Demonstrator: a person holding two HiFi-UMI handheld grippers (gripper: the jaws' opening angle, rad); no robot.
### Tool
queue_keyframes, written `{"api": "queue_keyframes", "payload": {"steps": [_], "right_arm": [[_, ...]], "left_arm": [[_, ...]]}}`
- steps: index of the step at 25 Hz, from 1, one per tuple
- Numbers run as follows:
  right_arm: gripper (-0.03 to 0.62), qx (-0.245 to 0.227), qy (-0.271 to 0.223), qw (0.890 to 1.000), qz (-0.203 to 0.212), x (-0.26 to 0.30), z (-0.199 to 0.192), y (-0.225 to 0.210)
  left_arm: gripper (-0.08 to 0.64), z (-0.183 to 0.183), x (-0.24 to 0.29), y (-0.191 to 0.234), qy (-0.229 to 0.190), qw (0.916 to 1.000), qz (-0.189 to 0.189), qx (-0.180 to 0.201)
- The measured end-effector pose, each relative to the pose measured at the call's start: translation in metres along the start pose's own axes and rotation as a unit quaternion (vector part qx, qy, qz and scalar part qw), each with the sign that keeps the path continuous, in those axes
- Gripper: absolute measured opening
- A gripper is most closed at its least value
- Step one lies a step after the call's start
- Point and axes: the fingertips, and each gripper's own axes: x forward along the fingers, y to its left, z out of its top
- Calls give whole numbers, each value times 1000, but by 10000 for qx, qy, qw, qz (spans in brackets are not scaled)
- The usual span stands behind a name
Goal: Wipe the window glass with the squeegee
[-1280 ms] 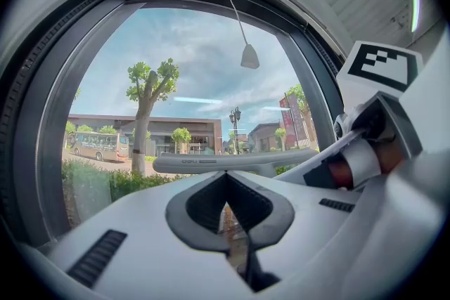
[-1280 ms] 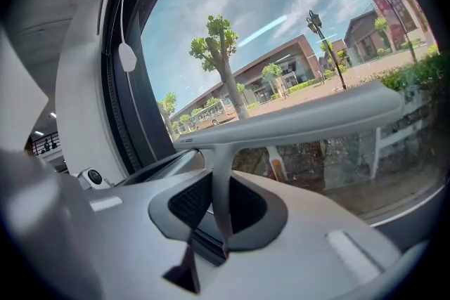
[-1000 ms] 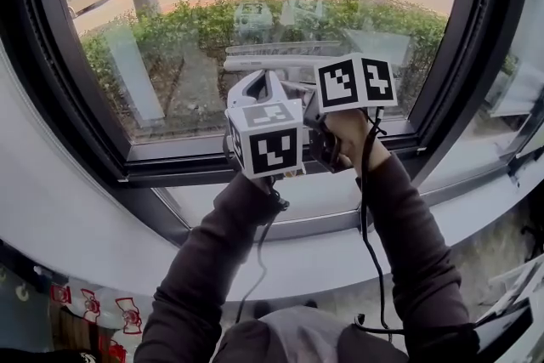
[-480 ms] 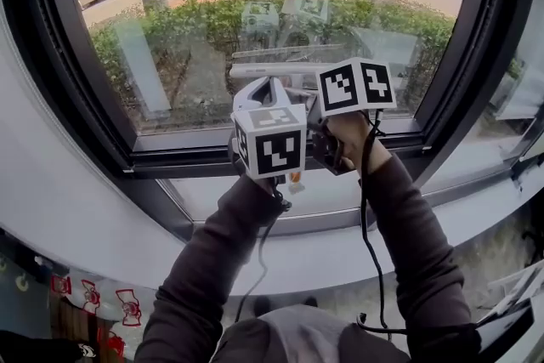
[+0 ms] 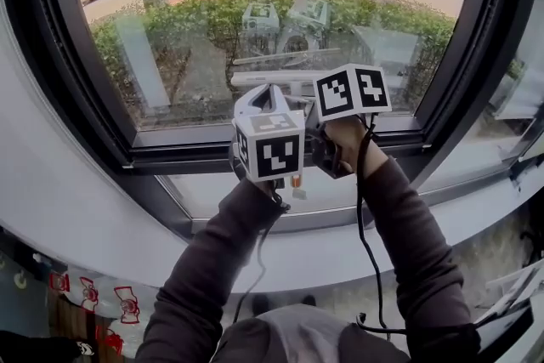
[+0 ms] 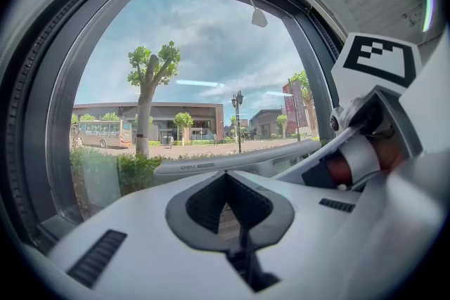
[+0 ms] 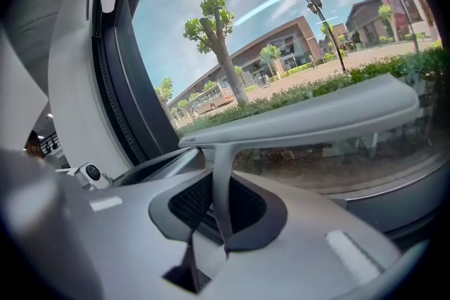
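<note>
In the head view we see both grippers held close together in front of the window glass point(image 5: 195, 30), just above the lower bar of the dark window frame point(image 5: 170, 157). The left gripper point(image 5: 259, 98) sits just left of the right gripper point(image 5: 310, 102), each carrying its marker cube. The squeegee point(image 5: 272, 79) lies across and just beyond them, its pale blade running sideways low on the pane. From here we cannot tell whether the blade touches the glass. Dark sleeves reach up from below, and a black cable point(image 5: 364, 208) hangs along the right forearm. Below the frame runs the pale sill point(image 5: 255, 191).

In the left gripper view we find the left gripper point(image 6: 228, 204) with its jaws pressed together and nothing between them. The squeegee point(image 6: 232, 161) blade crosses just beyond the tips, nearly level, with the glass behind it. The right gripper point(image 6: 365, 151) crowds in from the right. Through the pane we see a tree point(image 6: 149, 81) and a bus point(image 6: 98, 133) on the street.

In the right gripper view we see the right gripper point(image 7: 221, 211) pinching the squeegee by its thin handle point(image 7: 221, 179), which rises straight up between the jaws. The blade point(image 7: 309, 119) spreads across above them, tilted up to the right, in front of the pane near the lower frame point(image 7: 394, 200).
</note>
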Motion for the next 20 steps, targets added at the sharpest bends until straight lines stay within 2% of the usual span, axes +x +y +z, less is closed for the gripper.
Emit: {"api": "queue_keyframes", "payload": {"steps": [20], "right_arm": [[49,92,383,9992,-15,18,-28,-15]], "left_arm": [[-2,-35,7,1,303,9995,-1,36]]}}
